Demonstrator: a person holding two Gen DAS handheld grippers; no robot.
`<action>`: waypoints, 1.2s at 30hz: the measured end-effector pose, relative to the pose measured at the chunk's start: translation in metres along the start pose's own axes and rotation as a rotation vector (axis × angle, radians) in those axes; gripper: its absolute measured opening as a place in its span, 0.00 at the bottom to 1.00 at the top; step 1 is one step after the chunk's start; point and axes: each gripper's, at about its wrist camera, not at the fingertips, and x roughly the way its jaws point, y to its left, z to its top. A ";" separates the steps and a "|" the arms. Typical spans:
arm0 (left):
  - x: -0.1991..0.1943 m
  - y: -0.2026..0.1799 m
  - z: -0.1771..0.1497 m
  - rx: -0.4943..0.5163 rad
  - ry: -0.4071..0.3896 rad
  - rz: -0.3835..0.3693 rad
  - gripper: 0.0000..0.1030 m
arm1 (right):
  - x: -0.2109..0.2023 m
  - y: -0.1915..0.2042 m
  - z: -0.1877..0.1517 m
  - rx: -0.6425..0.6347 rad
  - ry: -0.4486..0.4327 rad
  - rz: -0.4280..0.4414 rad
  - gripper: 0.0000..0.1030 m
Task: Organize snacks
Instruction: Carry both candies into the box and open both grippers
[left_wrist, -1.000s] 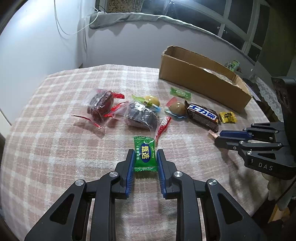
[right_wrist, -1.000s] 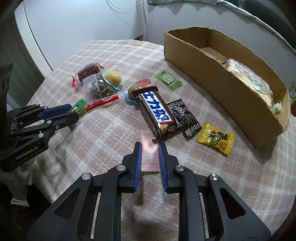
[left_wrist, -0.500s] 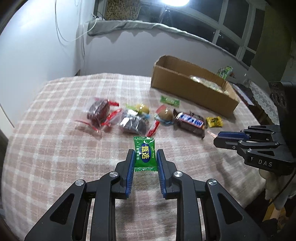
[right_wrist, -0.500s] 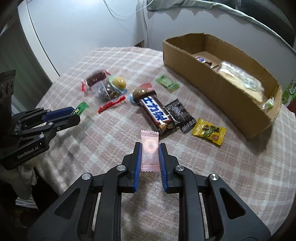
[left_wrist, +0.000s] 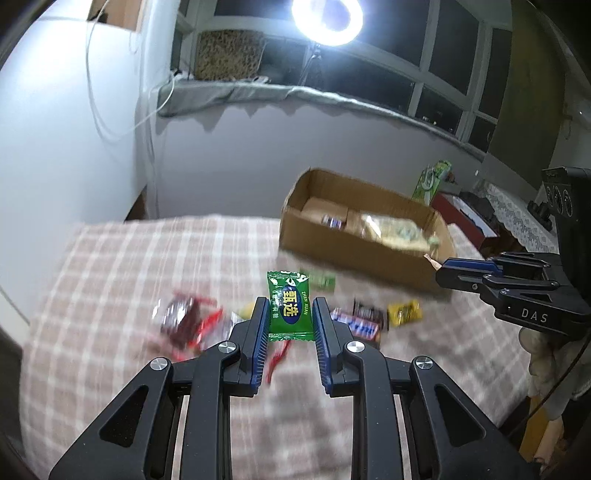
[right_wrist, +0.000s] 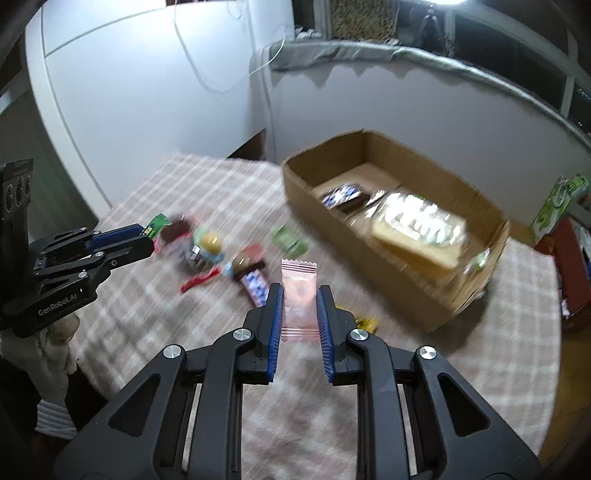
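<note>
Left hand-held gripper: squeezes a shiny green candy flat between its blue ribbed pads, up above the desk.
Right hand-held gripper: pinches a soft pink packet with zigzag ends.
Desk: checked cloth; loose snacks lie blurred in the middle, with bare cloth near the front edge.
Cardboard box: open top, at the far side, snacks inside, best seen from the right view.
</note>
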 end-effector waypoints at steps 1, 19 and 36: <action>0.001 -0.001 0.005 0.002 -0.006 -0.003 0.21 | -0.002 -0.003 0.004 0.001 -0.008 -0.004 0.19; 0.051 -0.027 0.073 0.024 -0.030 -0.079 0.21 | 0.013 -0.068 0.060 0.078 -0.048 -0.064 0.19; 0.134 -0.047 0.103 0.026 0.057 -0.099 0.21 | 0.069 -0.125 0.088 0.148 0.004 -0.095 0.19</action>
